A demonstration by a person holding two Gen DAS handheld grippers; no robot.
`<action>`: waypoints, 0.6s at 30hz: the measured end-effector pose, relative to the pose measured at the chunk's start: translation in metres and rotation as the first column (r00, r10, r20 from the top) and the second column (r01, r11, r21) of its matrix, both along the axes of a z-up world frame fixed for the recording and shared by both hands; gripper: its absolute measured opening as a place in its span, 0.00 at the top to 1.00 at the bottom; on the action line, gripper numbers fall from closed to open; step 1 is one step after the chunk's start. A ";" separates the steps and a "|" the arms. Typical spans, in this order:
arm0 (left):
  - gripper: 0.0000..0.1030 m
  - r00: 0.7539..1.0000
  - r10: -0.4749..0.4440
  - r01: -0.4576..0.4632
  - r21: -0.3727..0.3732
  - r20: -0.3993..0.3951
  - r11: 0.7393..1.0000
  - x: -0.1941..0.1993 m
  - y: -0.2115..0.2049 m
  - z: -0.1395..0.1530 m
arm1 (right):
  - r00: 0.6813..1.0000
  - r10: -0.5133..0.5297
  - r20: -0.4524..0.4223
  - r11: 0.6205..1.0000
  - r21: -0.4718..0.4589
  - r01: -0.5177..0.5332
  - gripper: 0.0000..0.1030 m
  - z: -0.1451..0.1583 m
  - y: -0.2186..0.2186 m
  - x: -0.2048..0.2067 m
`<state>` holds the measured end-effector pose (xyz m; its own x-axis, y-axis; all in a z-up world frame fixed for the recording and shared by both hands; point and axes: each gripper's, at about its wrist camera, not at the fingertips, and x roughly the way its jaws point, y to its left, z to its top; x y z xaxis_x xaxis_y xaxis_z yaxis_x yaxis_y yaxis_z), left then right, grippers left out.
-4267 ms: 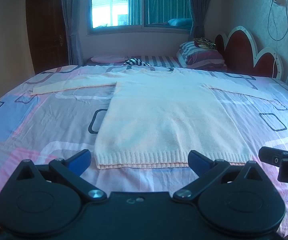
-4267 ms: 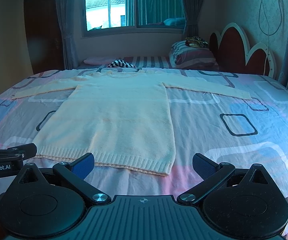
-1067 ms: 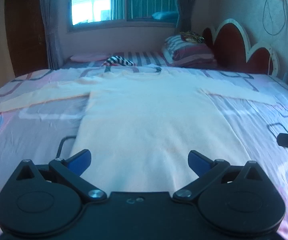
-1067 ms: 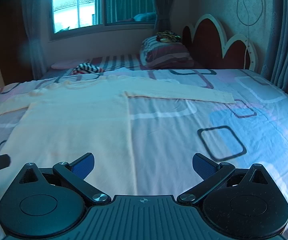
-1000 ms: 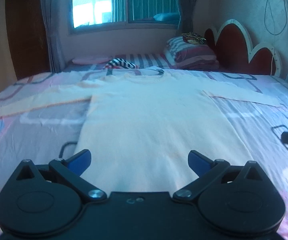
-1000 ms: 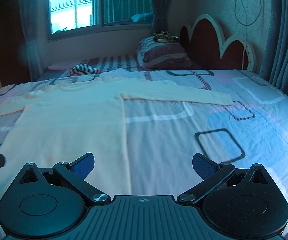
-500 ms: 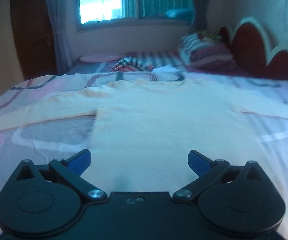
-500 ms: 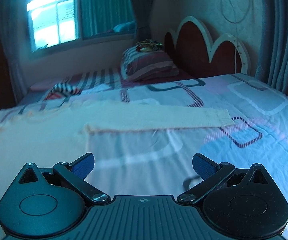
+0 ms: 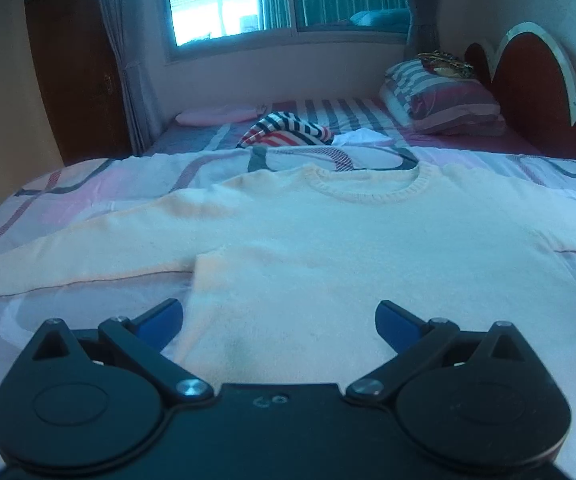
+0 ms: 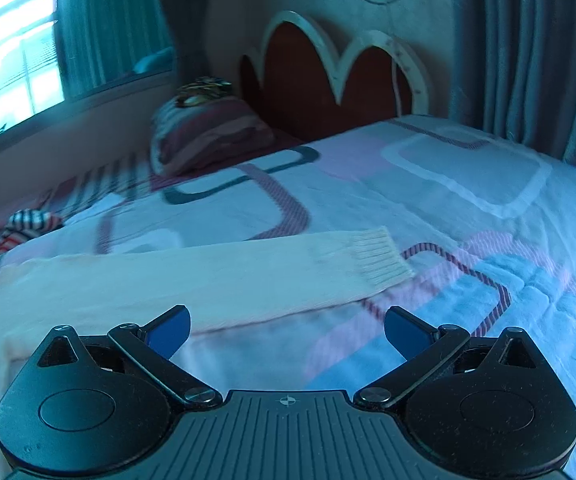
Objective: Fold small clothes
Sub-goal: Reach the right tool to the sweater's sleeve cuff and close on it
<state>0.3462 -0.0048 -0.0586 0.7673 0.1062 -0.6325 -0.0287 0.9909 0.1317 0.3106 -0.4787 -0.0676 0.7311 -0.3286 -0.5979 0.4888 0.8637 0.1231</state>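
The cream knitted long-sleeved sweater [image 9: 328,248], lying flat on the patterned bed [image 10: 468,184], is being approached more closely than a second ago. The left gripper [image 9: 279,318] is being held released over its body. The right gripper [image 10: 287,330], equally released, is being lined up with the right sleeve [image 10: 248,276], probably for folding.

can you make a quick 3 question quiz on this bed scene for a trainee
1. True or false: the right tool grips the sleeve cuff.
2. Where is the striped garment relative to the cream sweater? A) on it B) beyond its collar C) under it
3. Fill in: the left tool hovers over the sweater's ____.

Key: 1 false, both tools are open and empty; 2 B; 3 body, near the left armpit.
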 end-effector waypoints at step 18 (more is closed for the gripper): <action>0.03 0.999 0.027 -0.027 0.008 -0.034 1.000 0.028 0.009 -0.028 | 0.983 -0.183 0.031 0.965 0.198 0.174 0.37 -0.032 -0.082 0.007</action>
<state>0.3740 0.0037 -0.0866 0.7419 0.1315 -0.6575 -0.0504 0.9887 0.1408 0.3181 -0.5611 -0.0992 0.7011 -0.3382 -0.6278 0.6221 0.7204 0.3067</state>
